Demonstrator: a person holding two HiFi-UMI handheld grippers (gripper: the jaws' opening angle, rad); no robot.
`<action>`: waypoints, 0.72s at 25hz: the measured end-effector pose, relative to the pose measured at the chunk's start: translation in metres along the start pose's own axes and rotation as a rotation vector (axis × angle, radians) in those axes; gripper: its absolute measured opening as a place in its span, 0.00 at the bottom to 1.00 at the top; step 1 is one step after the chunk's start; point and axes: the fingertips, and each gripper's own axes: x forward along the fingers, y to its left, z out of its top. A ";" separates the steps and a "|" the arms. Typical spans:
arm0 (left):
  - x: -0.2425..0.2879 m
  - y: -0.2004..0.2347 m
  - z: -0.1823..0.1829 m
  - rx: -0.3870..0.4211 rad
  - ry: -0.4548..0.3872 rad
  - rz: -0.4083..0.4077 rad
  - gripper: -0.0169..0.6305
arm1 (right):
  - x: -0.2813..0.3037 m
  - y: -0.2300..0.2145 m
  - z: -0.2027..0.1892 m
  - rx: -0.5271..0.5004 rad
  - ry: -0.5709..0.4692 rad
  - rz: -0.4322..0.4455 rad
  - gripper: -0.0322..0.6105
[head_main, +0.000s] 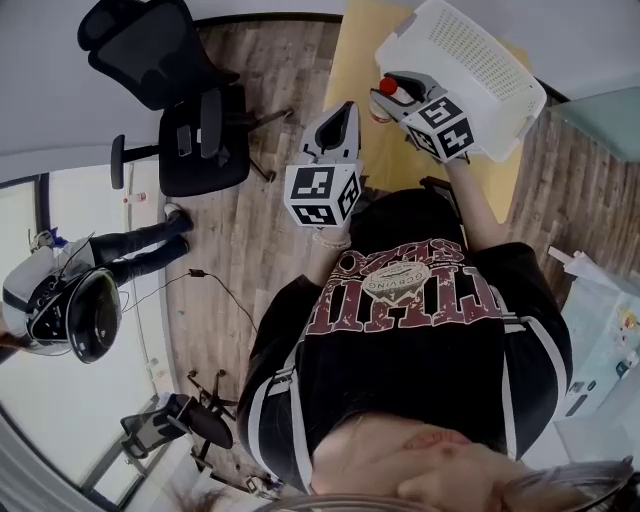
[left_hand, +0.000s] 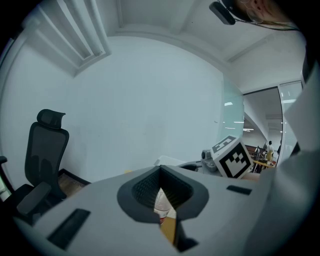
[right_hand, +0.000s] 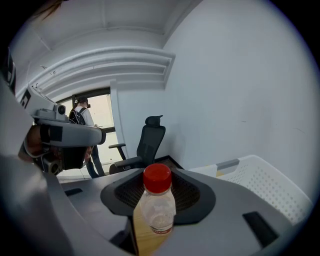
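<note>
A clear plastic bottle (right_hand: 156, 207) with a red cap (head_main: 387, 88) sits in the hollow between the jaws of my right gripper (right_hand: 157, 200), which is shut on it. In the head view that gripper (head_main: 398, 94) is over the yellow wooden table (head_main: 362, 55), beside a white perforated basket (head_main: 470, 60). My left gripper (head_main: 343, 108) hangs at the table's left edge, jaws shut with nothing between them. In the left gripper view (left_hand: 161, 186) the bottle (left_hand: 162, 204) shows only through the thin slit between the jaws, beyond their tips. Whether the bottle rests on the table or is lifted is unclear.
A black office chair (head_main: 190, 110) stands on the wood floor to the left of the table. A person's legs (head_main: 135, 245) and a cable (head_main: 215, 285) are further left. White boxes (head_main: 600, 340) stand at the right. The white basket (right_hand: 265, 187) lies just right of the bottle.
</note>
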 end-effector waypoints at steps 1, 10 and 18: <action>0.001 0.002 0.000 0.000 0.000 -0.002 0.10 | 0.004 0.000 -0.003 0.002 0.006 0.000 0.32; 0.008 0.008 -0.003 -0.005 0.011 -0.009 0.10 | 0.021 -0.001 -0.023 0.022 0.036 0.002 0.32; 0.004 0.008 -0.009 -0.010 0.013 -0.013 0.10 | 0.026 0.005 -0.041 0.020 0.042 -0.013 0.32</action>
